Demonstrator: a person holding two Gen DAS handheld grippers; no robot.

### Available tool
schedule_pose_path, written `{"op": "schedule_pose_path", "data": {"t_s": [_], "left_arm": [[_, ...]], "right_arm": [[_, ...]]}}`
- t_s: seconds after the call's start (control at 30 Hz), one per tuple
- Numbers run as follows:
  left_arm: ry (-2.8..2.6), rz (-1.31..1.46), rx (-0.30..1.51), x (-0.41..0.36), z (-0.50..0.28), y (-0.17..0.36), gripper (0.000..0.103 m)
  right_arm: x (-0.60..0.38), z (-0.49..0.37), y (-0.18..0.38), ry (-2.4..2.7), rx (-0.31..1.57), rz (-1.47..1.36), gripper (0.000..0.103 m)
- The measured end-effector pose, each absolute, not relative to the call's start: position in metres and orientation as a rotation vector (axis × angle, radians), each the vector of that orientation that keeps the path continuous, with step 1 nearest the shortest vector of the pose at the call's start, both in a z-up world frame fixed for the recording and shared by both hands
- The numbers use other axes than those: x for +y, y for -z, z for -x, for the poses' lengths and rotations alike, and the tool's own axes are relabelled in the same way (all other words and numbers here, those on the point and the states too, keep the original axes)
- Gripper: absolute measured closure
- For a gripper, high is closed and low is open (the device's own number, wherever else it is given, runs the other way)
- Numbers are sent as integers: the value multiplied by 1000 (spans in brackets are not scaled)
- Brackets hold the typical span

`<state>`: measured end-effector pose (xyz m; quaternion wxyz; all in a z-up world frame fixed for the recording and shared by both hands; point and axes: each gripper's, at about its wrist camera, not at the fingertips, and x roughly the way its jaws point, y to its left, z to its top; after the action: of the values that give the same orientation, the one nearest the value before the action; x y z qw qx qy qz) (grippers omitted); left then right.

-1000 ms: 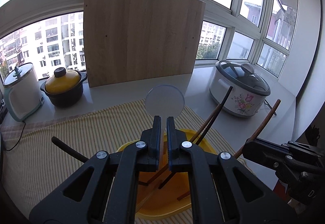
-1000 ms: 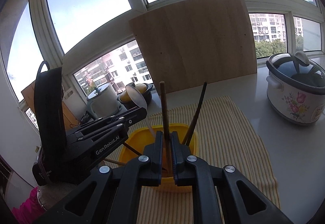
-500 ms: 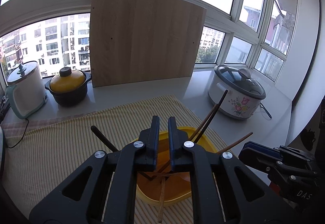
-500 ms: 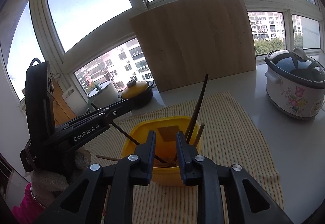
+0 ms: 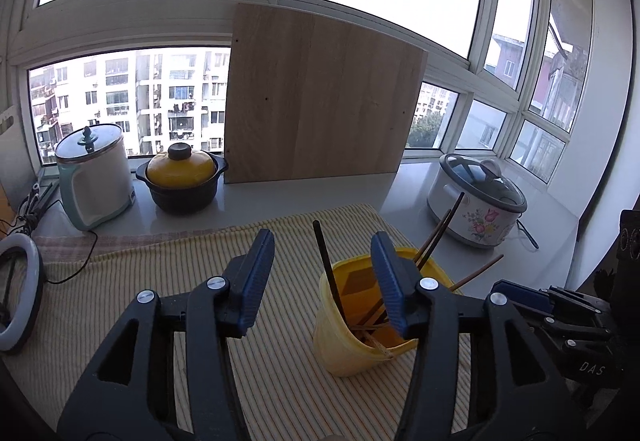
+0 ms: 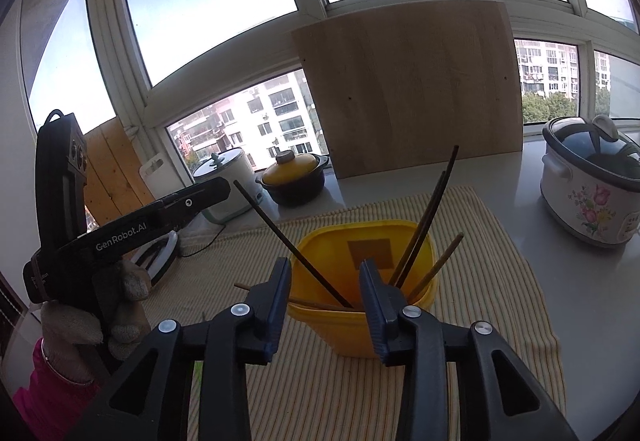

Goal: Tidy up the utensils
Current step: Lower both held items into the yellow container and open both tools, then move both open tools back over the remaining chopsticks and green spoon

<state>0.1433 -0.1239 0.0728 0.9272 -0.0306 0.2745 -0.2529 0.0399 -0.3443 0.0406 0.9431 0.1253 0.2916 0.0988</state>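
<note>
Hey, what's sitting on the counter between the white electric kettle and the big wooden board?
A black pot with a yellow lid, seen in both wrist views, between the kettle and the board.

It was a home kitchen counter by windows: a floral slow cooker (image 5: 478,207), a yellow-lidded clay pot (image 5: 180,181) and an electric kettle (image 5: 94,179) stood there.

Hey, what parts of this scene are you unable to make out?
- Bottom of the yellow container: right wrist view, its near wall hides the utensil ends.
- Container's right side: left wrist view, behind a gripper finger.
- Ring light: left wrist view, cut by the frame edge.
</note>
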Motion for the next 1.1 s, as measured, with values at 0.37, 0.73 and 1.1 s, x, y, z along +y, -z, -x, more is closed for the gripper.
{"op": "schedule_pose_path", "data": {"t_s": [0.37, 0.73, 1.1], "left_arm": [[373, 134, 563, -19, -126, -63, 52], [258, 189, 776, 50, -118, 12, 52], [272, 223, 954, 56, -110, 78, 52]], "right_arm": [[-304, -29, -45, -288, 565, -182, 51], [-242, -39, -18, -432, 617, -84, 35], [-203, -68, 32, -474, 798, -5, 35]]}}
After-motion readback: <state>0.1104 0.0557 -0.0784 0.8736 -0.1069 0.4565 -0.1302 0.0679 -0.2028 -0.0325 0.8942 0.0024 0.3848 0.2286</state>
